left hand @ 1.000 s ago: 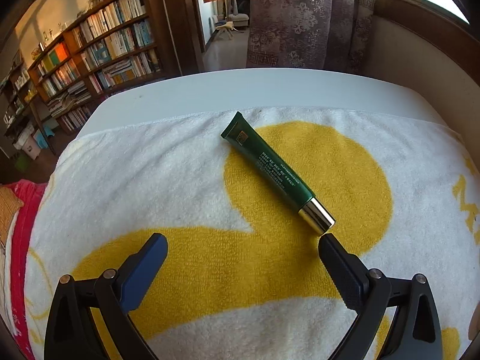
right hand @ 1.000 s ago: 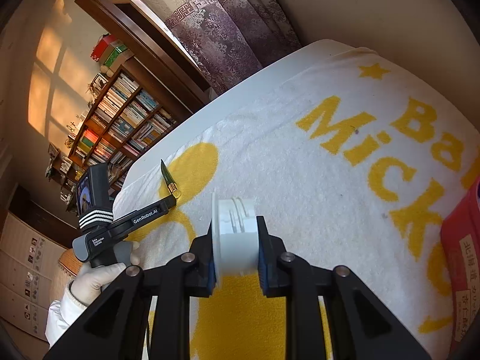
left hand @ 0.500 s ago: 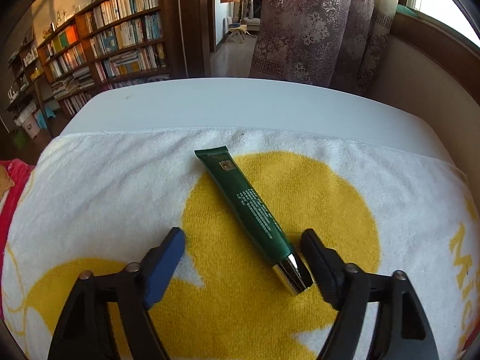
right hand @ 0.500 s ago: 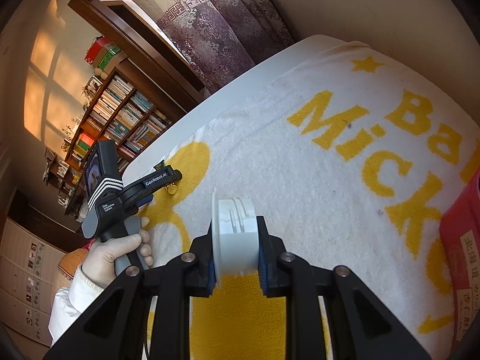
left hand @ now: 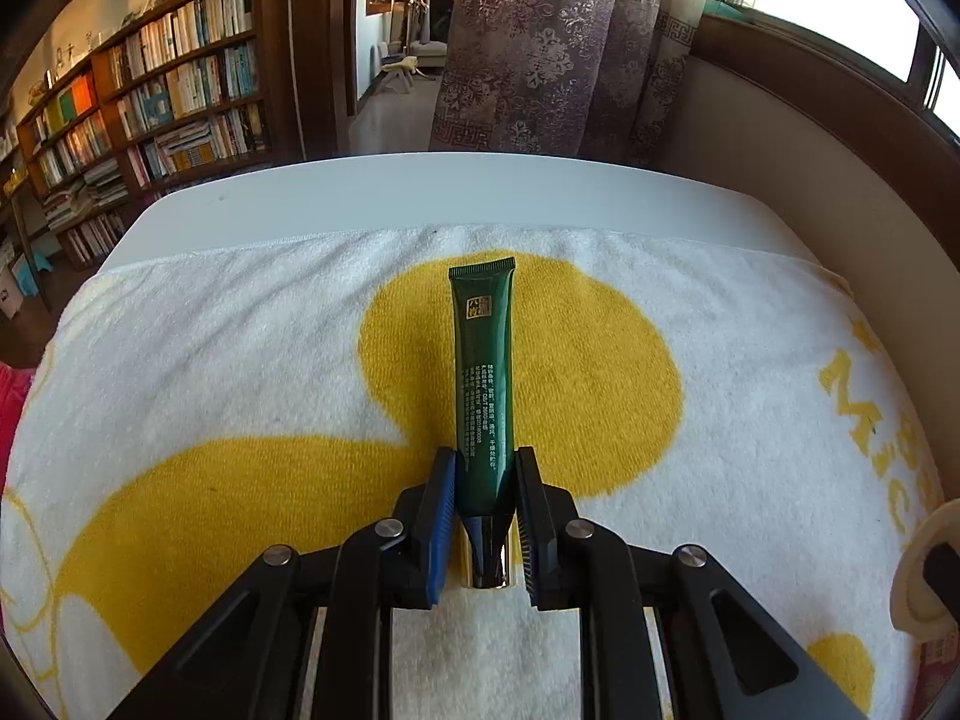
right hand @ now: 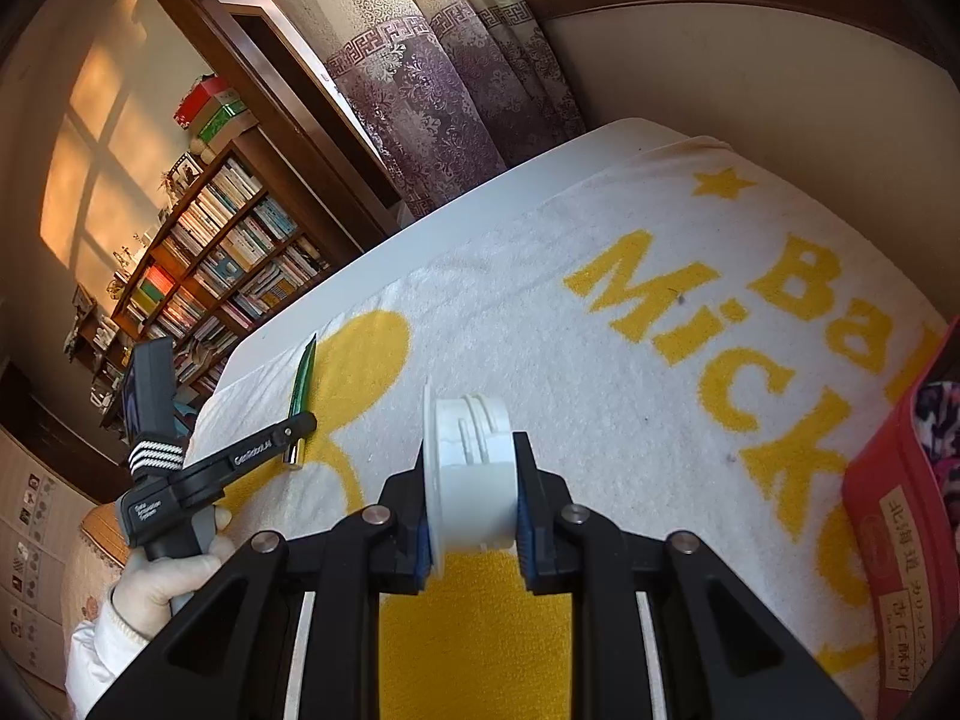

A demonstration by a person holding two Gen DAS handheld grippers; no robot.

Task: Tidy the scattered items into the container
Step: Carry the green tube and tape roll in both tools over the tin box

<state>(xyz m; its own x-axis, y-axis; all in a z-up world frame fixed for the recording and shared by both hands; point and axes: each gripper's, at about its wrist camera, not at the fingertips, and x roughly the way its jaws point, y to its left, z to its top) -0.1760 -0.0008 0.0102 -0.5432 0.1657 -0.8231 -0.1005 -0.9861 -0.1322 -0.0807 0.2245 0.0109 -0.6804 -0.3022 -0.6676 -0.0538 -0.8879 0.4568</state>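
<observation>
Left wrist view: the left gripper [left hand: 485, 480] has just been closing and now pinches the green tube [left hand: 483, 372] near its shiny cap; the tube points to 12 o'clock over the yellow and white towel [left hand: 240, 360]

Right wrist view: the right gripper [right hand: 471, 480] squeezes a white jar [right hand: 471, 468]. The red container [right hand: 888, 504] waits at 3 o'clock. Both things are grabbed; neither is in the container yet

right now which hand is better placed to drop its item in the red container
Right. The right gripper is shut on the white jar, and the red container sits just to its right. The left gripper, which has just closed on the green tube, is further away across the towel.
</observation>
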